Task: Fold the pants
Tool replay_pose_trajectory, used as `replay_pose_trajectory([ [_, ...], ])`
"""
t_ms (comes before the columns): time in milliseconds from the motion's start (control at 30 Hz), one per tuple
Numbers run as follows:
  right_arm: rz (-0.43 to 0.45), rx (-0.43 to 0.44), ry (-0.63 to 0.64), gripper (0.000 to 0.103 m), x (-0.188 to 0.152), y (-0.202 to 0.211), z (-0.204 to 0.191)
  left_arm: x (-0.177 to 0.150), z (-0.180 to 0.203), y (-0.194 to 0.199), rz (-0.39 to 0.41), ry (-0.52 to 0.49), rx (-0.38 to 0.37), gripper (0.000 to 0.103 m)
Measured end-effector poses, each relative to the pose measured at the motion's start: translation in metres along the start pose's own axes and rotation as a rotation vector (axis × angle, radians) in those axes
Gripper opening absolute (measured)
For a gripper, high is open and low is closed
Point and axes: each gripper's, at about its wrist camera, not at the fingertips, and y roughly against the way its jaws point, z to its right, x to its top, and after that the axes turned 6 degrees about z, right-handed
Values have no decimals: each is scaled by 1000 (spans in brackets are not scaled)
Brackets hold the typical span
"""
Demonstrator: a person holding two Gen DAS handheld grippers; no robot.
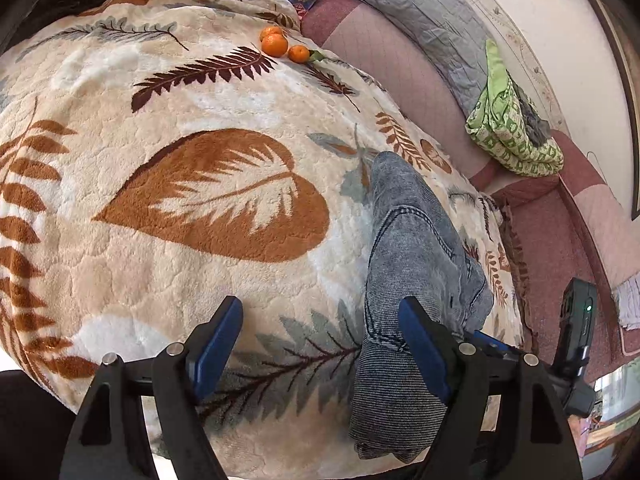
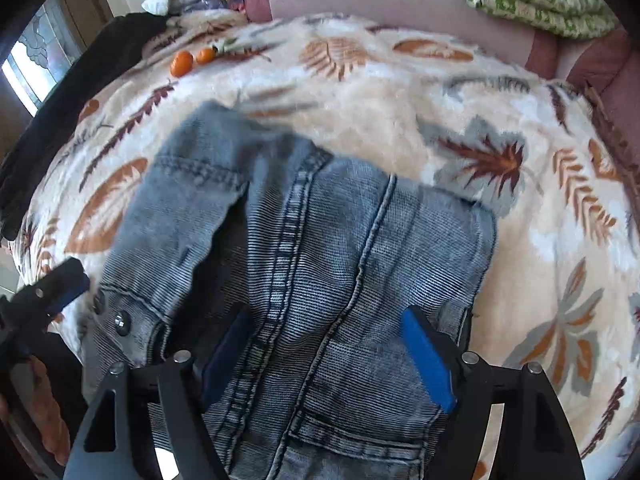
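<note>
While spread, both grippers over pants.

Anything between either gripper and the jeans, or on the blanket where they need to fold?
Nothing visible. The right gripper already straddles the jeans, jaws open. The left gripper is open beside them, one finger over the denim. The tangerines sit at the far edge of the blanket, well apart from the jeans.

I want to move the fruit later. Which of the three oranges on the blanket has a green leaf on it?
The rightmost orange in the left wrist view, the smallest, apart from the touching pair; the green leaf sticks out from its right side.
</note>
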Motion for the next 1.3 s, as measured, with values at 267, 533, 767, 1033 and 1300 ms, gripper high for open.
replay_pose_trajectory([
  [267, 21, -13, 5, 86, -11, 15, 3, -3, 6, -4, -8, -36, 9, 84],
  [533, 147, 45, -102, 89, -6, 47, 18, -5, 7, -5, -6, -50, 9, 85],
  [767, 48, 59, -223, 90, -25, 23, 51, -6, 9, -6, 4, -61, 17, 86],
  [1033, 48, 39, -304, 90, -27, 16, 64, -6, 10, -7, 10, -70, 26, 88],
  [1300, 43, 26, -286, 92, -28, 15, 62, -6, 11, -6, 7, -74, 23, 88],
])
